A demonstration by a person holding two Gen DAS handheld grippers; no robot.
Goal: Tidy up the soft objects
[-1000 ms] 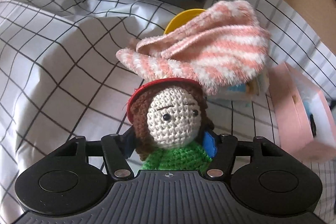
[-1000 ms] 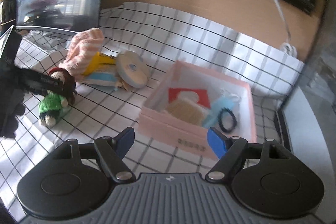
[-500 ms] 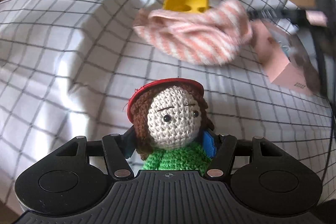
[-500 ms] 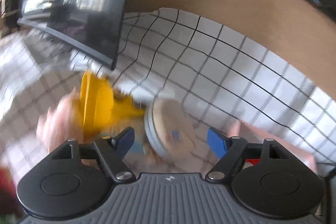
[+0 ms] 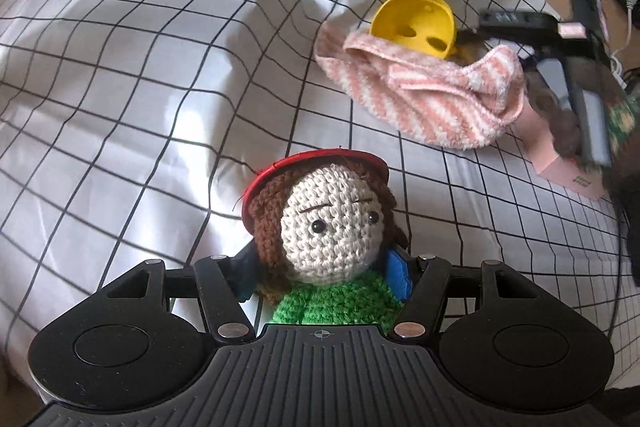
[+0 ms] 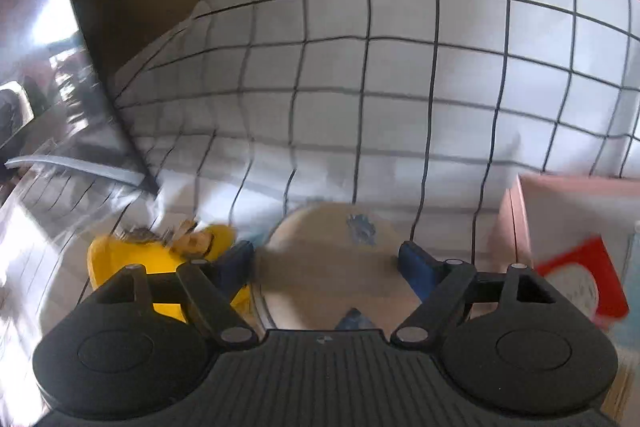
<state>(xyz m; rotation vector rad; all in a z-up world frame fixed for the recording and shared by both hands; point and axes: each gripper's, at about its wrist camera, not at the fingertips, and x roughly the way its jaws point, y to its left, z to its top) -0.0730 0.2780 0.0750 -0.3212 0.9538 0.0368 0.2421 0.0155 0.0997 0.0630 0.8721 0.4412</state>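
The left claw point(image 5: 320, 273) is clamped on a crochet doll point(image 5: 328, 227), which sits upright between its blue pads above the checked sheet point(image 5: 120, 107). From that claw, the striped towel point(image 5: 424, 95) lies at about one o'clock with its long axis running ten to four, and a yellow cup point(image 5: 414, 23) sits just behind it. The right claw point(image 6: 326, 261) stands wide, straddling a round beige disc point(image 6: 332, 251); blur hides whether the pads touch it. The right hand looks nearer the pile. Only the right view shows the disc and the pink box's point(image 6: 516, 227) red contents; only the left shows the towel.
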